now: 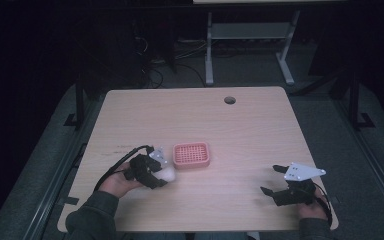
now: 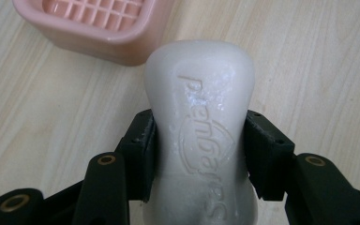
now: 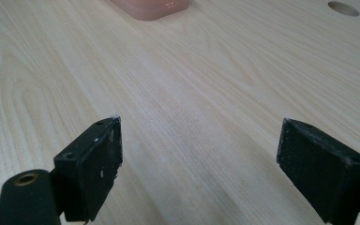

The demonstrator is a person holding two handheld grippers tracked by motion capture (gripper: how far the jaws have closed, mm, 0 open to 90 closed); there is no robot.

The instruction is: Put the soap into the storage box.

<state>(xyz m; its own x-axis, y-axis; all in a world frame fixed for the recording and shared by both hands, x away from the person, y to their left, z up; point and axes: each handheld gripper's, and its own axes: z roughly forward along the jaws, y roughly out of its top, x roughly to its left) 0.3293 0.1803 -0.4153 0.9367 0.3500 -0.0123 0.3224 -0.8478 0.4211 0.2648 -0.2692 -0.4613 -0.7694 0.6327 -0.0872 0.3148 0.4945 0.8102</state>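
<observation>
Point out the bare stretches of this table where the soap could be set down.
The table is bare between the pink soap dish and the cable hole, and between the dish and the open right gripper. It is crowded only where the left gripper holds the soap bar beside the dish.

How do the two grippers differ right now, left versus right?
1. The left gripper is shut on the white soap bar; the right gripper stands open with nothing between its jaws.
2. The left gripper sits close beside the pink soap dish; the right gripper is well off to the dish's right, over bare table.
Both have black jaws.
</observation>
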